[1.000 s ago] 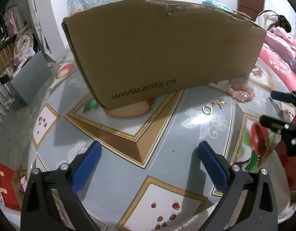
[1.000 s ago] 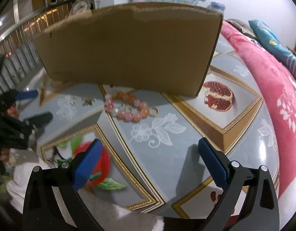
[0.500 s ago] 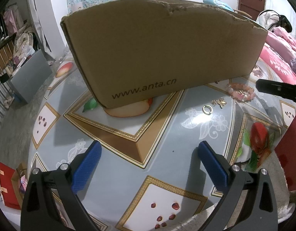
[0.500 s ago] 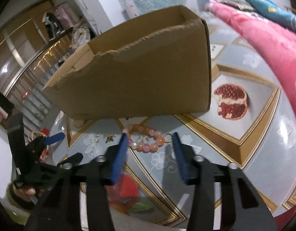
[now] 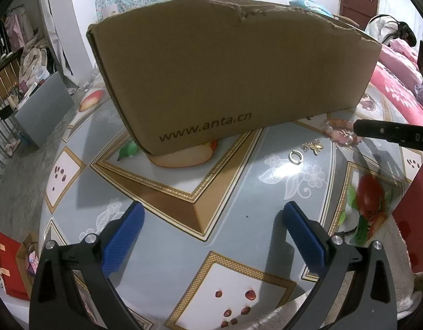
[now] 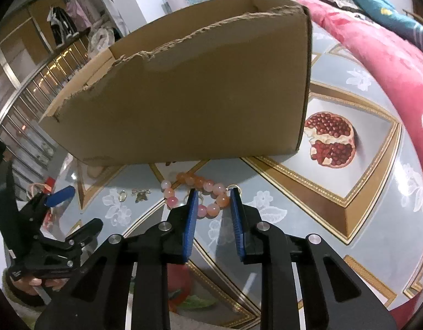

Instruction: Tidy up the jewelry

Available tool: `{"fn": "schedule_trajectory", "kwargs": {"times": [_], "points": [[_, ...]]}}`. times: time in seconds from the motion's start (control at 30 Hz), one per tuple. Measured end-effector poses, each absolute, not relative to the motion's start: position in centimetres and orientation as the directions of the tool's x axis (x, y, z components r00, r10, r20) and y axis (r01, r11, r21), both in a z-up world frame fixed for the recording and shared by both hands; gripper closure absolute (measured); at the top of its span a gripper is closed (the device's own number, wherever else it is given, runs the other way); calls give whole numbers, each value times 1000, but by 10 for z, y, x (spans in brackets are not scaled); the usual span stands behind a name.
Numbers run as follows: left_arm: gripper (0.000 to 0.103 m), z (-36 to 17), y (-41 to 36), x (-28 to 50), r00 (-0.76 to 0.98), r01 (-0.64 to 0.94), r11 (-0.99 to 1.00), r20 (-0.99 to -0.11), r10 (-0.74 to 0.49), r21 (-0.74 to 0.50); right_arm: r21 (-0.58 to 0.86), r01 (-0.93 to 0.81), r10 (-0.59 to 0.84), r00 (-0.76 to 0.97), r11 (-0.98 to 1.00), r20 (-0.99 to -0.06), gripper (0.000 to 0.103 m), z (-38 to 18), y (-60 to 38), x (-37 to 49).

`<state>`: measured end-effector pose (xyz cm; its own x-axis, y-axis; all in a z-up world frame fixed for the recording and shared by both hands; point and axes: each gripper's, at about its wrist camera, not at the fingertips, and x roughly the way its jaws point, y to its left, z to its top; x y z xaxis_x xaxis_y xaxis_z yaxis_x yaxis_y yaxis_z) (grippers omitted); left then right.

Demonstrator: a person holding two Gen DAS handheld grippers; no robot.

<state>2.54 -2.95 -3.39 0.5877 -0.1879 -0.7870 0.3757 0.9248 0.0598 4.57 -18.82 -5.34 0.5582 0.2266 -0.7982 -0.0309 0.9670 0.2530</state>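
The right gripper is closing around the bead bracelet before the cardboard box.

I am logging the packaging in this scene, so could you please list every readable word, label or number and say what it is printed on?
"www.anta.cn": printed in dark letters low on the side of the cardboard box.
"DAS": raised letters on the black finger of the right gripper, cut off at the edge of the left wrist view, so the rest is unreadable.
No other text is legible.

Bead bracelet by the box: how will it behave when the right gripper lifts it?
The bead bracelet is separate round beads in a loop, so it will probably sag, not hold shape. Glossy beads may slip between the closing fingers of the right gripper. It looks light.
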Motion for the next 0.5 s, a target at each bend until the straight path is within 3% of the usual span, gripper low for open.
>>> {"fn": "schedule_trajectory", "kwargs": {"times": [0.1, 0.13, 0.17, 0.3, 0.5], "points": [[4, -34, -30, 25, 589, 376, 925, -786, -189, 59, 227, -31, 205, 557, 973, -805, 83, -53, -183, 48], [4, -34, -30, 25, 588, 376, 925, -787, -188, 60, 211, -32, 193, 555, 977, -809, 93, -52, -182, 50], [4, -34, -30, 25, 588, 376, 925, -787, -188, 60, 195, -30, 180, 548, 980, -817, 95, -54, -179, 51], [4, -34, -30, 24, 589, 376, 925, -785, -189, 60, 195, -33, 180, 558, 980, -810, 95, -51, -174, 54], [4, -35, -30, 25, 589, 376, 925, -785, -189, 60, 304, -62, 280, 597, 950, -752, 96, -34, -172, 58]]}}
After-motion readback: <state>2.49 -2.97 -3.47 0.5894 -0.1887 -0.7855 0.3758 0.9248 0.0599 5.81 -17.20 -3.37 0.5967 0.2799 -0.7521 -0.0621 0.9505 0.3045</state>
